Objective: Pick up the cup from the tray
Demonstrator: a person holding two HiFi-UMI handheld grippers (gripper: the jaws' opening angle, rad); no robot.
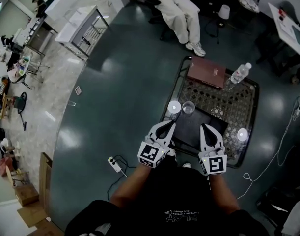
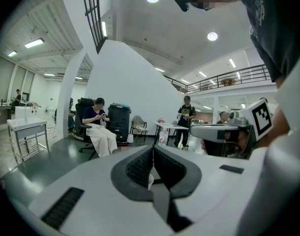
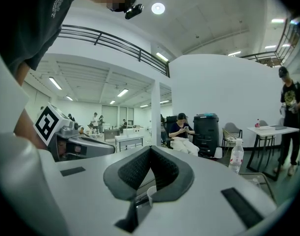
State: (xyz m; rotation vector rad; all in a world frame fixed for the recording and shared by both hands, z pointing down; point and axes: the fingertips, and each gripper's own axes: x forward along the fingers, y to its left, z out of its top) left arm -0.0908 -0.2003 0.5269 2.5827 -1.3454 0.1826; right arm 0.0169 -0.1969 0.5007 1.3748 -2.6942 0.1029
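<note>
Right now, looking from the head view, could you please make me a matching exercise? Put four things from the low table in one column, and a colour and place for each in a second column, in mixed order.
Things
1. cup
2. book
3. water bottle
4. tray

Colour and place
A. dark red, at the far edge of the table
B. black, flat, on the table's near side
C. clear with a white cap, far right corner
D. clear, open top, at the tray's far edge

Pairs: 1-D, 2-A, 3-C, 4-B
</note>
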